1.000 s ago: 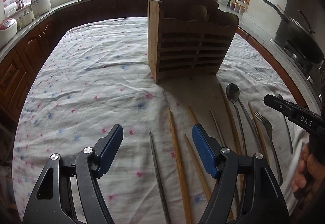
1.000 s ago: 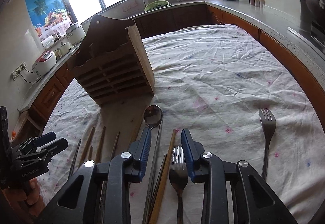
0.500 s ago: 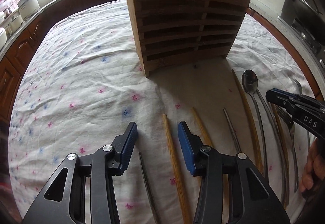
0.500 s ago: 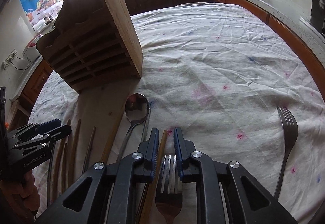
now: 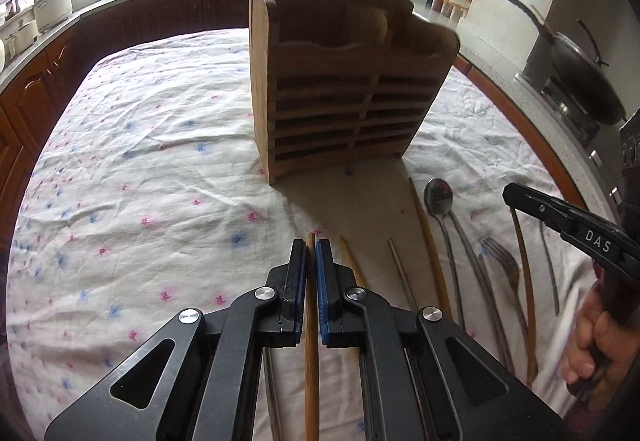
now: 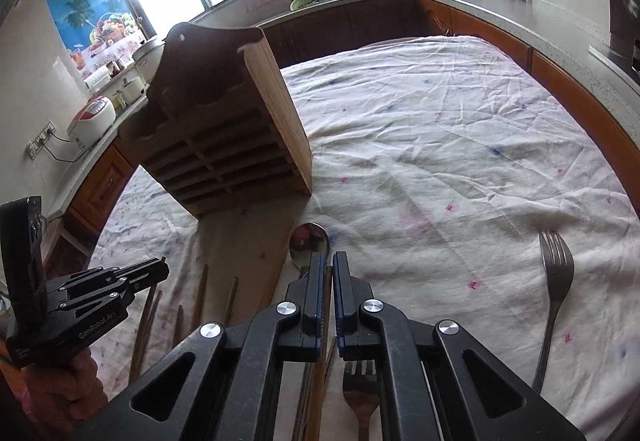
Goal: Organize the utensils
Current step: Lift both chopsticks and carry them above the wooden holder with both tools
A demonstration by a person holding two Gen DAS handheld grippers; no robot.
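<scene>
A slotted wooden utensil holder (image 5: 344, 93) stands upright on the flowered tablecloth (image 5: 140, 161). In front of it lie several chopsticks, a spoon (image 5: 438, 193) and a fork (image 5: 500, 257) in a loose row. My left gripper (image 5: 311, 247) is shut on a wooden chopstick (image 5: 311, 361) that runs back between its blue pads. My right gripper (image 6: 329, 259) is shut on another wooden chopstick (image 6: 320, 373), just behind the spoon (image 6: 310, 241) and beside a fork (image 6: 360, 389). A second fork (image 6: 556, 273) lies apart at the right. The holder (image 6: 224, 129) is up and to the left of this gripper.
The table is ringed by a kitchen counter (image 5: 120, 5) with a sink, appliances and jars. A dark wok (image 5: 580, 77) sits on the stove at the right. A hand (image 5: 596, 341) holds the right gripper's handle. The cloth left of the holder carries nothing.
Both grippers' jaws have closed: the left from wide open onto a wooden chopstick, the right onto the chopstick beside the fork. Both views dipped toward the table, then drew back.
</scene>
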